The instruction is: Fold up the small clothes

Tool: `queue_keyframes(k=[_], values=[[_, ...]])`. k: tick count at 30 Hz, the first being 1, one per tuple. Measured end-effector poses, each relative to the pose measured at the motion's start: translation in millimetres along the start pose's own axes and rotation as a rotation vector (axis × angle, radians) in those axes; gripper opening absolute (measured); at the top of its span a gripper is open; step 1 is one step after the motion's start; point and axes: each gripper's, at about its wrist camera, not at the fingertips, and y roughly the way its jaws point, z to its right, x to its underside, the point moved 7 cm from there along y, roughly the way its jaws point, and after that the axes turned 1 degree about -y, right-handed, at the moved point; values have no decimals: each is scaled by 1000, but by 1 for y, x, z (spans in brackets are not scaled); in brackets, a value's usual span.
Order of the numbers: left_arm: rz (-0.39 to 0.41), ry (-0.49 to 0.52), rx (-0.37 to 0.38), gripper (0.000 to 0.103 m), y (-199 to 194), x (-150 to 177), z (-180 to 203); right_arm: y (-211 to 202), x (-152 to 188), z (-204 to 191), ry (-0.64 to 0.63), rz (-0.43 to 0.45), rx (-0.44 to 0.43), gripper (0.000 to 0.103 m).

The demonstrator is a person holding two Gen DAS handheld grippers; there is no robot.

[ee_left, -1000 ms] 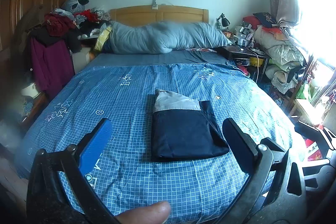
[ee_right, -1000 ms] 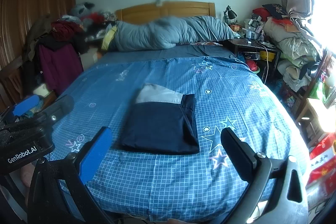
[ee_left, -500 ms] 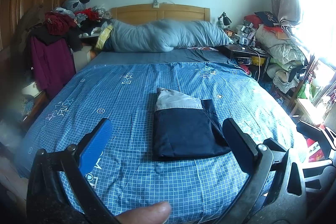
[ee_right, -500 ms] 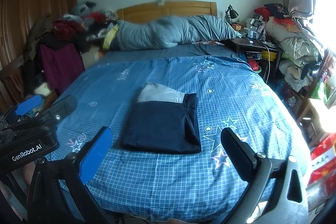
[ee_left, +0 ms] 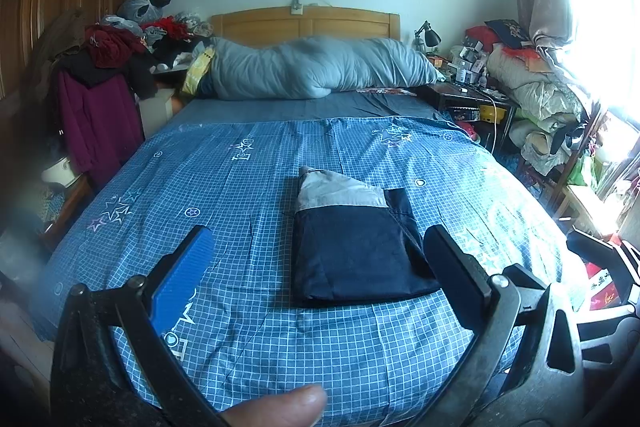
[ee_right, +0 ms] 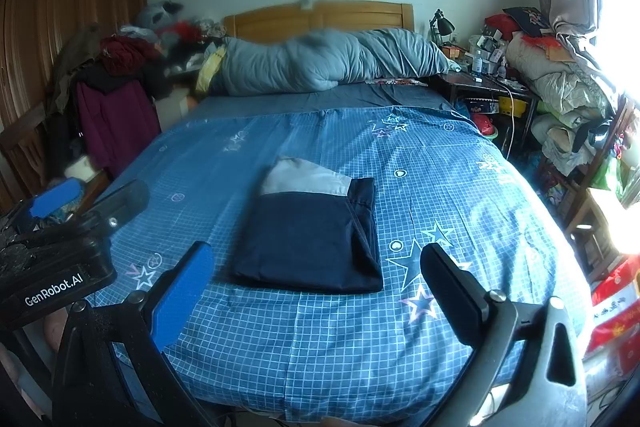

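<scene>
Left wrist view: the left hand-held gripper [ee_left: 320, 263] hangs released and empty over the bed's [ee_left: 240, 179] near edge, drawn back slightly from a second ago; the right hand-held gripper [ee_right: 316, 267] likewise. The folded navy garment [ee_left: 356, 247] lies untouched mid-bed, so folding looks finished.

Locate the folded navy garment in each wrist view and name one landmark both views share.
Left wrist: folded navy garment lies right of centre on the bed, near the right finger.
Right wrist: garment lies centre-left, between the open fingers.
Shared landmark: wooden headboard behind the grey duvet.
</scene>
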Motion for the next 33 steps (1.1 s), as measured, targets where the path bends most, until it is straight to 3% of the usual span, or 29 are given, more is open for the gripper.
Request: queue_keyframes(k=[33], values=[[-11,-9,-16,103,5,9,-3,1,-4,8,10,7,-21,103]])
